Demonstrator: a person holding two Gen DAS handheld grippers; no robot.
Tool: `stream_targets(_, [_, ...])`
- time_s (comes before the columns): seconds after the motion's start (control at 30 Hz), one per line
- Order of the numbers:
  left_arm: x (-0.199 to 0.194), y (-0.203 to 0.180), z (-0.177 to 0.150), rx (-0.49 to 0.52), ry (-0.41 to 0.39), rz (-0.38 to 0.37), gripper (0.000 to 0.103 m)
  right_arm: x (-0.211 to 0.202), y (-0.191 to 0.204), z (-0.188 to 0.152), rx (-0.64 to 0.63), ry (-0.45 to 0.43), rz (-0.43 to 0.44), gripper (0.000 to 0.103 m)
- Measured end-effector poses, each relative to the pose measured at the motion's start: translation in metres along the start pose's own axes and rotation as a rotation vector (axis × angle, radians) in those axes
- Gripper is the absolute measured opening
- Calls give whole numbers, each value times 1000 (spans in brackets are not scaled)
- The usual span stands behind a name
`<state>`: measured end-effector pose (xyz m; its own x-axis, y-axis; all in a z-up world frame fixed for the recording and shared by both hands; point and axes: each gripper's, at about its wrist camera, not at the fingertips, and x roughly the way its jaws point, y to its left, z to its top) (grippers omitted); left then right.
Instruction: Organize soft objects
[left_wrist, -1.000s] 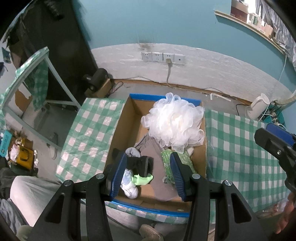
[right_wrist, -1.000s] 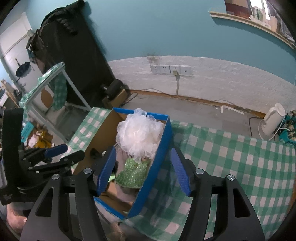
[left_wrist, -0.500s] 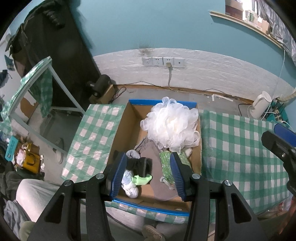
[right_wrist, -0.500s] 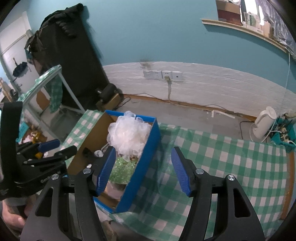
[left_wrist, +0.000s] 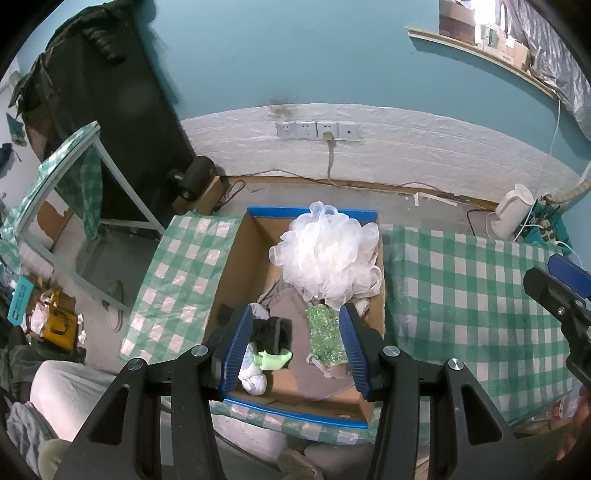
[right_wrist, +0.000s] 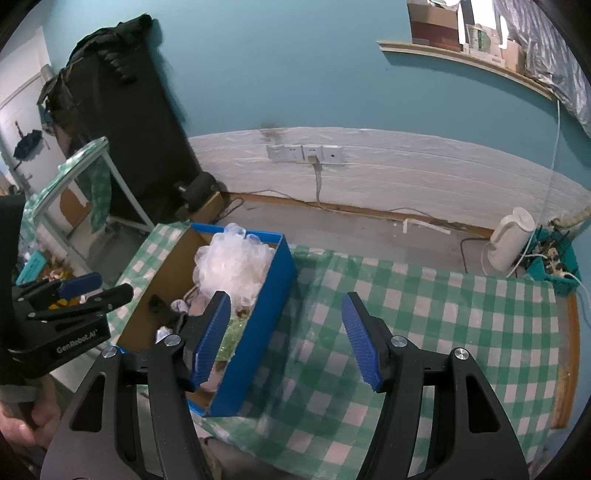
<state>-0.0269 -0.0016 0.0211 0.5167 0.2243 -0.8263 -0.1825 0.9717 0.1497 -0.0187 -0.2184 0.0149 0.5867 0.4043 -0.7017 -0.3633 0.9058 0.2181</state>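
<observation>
A blue-edged cardboard box (left_wrist: 236, 266) stands on the green checked table. In it lie a big white mesh pouf (left_wrist: 327, 254), a green sequin piece (left_wrist: 327, 332), a black sock (left_wrist: 271, 332), a light green item (left_wrist: 275, 360), a white cloth (left_wrist: 253, 380) and grey fabric (left_wrist: 314, 373). My left gripper (left_wrist: 293, 349) is open and empty, held high above the box's near end. My right gripper (right_wrist: 286, 338) is open and empty, above the table just right of the box (right_wrist: 258, 332). The pouf shows in the right wrist view (right_wrist: 231, 267) too.
The checked tablecloth (right_wrist: 443, 332) spreads to the right of the box. A white kettle (right_wrist: 511, 240) and a teal basket of cables (right_wrist: 554, 266) sit on the floor beyond. A folding table frame (left_wrist: 74, 173) and a dark cabinet stand at left. Wall sockets (left_wrist: 317, 130) are behind.
Both grippers have risen and pulled back from the box, so the box looks smaller and farther. The right gripper has shifted right, off the box. Contents have not moved.
</observation>
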Motion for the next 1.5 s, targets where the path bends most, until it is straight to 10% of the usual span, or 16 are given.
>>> stream_targets(1.5, [1, -1, 0, -5, 7, -3, 50, 2, -4, 0, 1, 14, 1, 63])
